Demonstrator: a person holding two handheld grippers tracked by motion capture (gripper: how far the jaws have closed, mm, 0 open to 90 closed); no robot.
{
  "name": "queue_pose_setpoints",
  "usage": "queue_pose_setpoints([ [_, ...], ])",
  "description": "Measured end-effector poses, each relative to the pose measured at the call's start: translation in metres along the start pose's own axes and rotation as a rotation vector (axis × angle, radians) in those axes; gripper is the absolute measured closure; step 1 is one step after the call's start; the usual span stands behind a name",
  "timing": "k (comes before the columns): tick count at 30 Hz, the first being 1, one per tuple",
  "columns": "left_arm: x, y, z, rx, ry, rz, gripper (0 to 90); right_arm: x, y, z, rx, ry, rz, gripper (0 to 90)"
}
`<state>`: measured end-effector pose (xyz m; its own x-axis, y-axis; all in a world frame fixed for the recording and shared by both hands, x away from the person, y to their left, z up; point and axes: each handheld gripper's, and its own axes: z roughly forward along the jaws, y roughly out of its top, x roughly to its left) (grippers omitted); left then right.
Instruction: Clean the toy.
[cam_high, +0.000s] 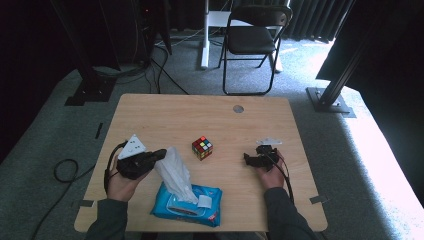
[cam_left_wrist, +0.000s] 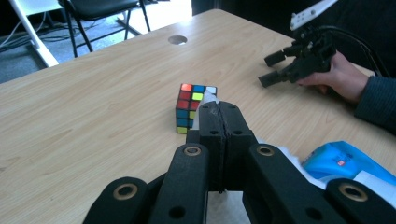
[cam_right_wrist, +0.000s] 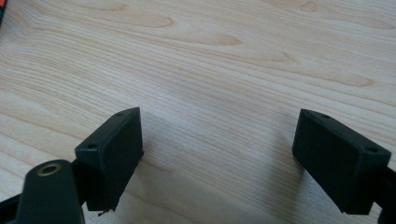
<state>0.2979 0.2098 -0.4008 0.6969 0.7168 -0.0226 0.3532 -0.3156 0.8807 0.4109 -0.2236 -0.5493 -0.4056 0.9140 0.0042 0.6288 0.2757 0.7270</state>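
Note:
A white wet wipe (cam_high: 173, 171) rises out of a blue wipe pack (cam_high: 186, 206) near the table's front edge. My left gripper (cam_high: 162, 153) is shut on the wipe's top end. In the left gripper view the jaws (cam_left_wrist: 219, 109) press together, with a sliver of wipe (cam_left_wrist: 208, 98) showing at their tip. A colourful puzzle cube (cam_high: 202, 148) (cam_left_wrist: 189, 108) stands at the table's middle, just beyond the left gripper. My right gripper (cam_high: 247, 158) (cam_right_wrist: 217, 128) rests on the wood at the right, open, nothing between its fingers. It points towards the cube.
The wooden table (cam_high: 165, 115) has a round cable hole (cam_high: 238, 108) near its far edge. A black folding chair (cam_high: 252, 37) stands behind the table. Black frame feet (cam_high: 90, 90) and loose cables (cam_high: 65, 170) lie on the carpet at the sides.

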Motion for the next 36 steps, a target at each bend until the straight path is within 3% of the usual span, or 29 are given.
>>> queue_pose_setpoints([
  [4, 0.003, 0.000, -0.005, -0.017, 0.012, -0.012, 89.4, 0.000, 0.000, 0.000, 0.000, 0.000, 0.000, 15.9],
  [11, -0.006, -0.004, 0.001, 0.005, -0.033, -0.001, 89.2, 0.000, 0.000, 0.000, 0.000, 0.000, 0.000, 15.9],
  [17, -0.022, -0.020, 0.020, 0.085, -0.098, 0.009, 88.6, 0.000, 0.000, 0.000, 0.000, 0.000, 0.000, 15.8],
  [20, -0.031, -0.032, 0.037, 0.161, -0.143, 0.024, 87.2, 0.000, 0.000, 0.000, 0.000, 0.000, 0.000, 15.9],
  [25, -0.037, -0.037, 0.049, 0.207, -0.180, 0.033, 82.1, 0.000, 0.000, 0.000, 0.000, 0.000, 0.001, 15.8],
  [26, -0.043, -0.041, 0.059, 0.250, -0.221, 0.043, 78.2, 0.000, 0.000, 0.000, 0.000, 0.000, 0.000, 15.9],
  [31, -0.046, -0.045, 0.066, 0.294, -0.252, 0.050, 71.2, 0.000, 0.000, 0.000, 0.000, 0.000, 0.000, 15.9],
  [36, -0.043, -0.046, 0.065, 0.296, -0.266, 0.029, 59.9, 0.000, 0.000, 0.000, 0.000, 0.000, 0.000, 15.9],
])
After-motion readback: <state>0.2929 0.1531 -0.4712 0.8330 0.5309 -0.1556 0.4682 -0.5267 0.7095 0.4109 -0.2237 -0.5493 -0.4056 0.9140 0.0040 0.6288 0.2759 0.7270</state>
